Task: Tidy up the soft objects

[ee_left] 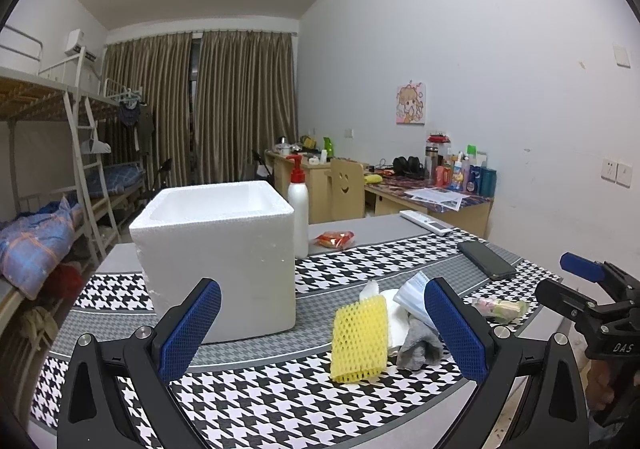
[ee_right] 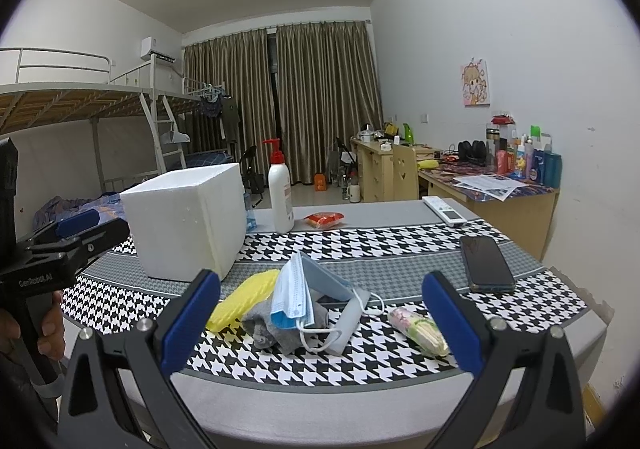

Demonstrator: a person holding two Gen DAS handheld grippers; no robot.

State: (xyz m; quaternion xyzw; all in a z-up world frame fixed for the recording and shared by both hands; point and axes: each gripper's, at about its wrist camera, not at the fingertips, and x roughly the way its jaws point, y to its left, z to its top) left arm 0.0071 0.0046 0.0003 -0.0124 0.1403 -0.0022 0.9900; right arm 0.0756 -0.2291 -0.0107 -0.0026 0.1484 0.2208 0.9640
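A white foam box [ee_left: 216,257] [ee_right: 188,221] stands open-topped on the houndstooth cloth. Beside it lies a pile of soft things: a yellow foam net [ee_left: 360,337] [ee_right: 244,299], a grey sock [ee_left: 420,345] [ee_right: 272,325], a blue face mask [ee_left: 414,291] [ee_right: 296,289] and a white tissue [ee_left: 396,313]. A small floral packet [ee_left: 500,307] [ee_right: 420,329] lies to the right of the pile. My left gripper [ee_left: 320,329] is open, with the foam net between its fingers' line of sight. My right gripper [ee_right: 320,313] is open, facing the mask and sock.
A white pump bottle [ee_left: 299,209] [ee_right: 280,193], a red snack packet [ee_left: 335,239] [ee_right: 323,219], a black phone [ee_left: 486,259] [ee_right: 486,263] and a white remote [ee_left: 426,222] [ee_right: 444,210] lie on the table [ee_right: 360,405]. Desks and bunk beds stand behind.
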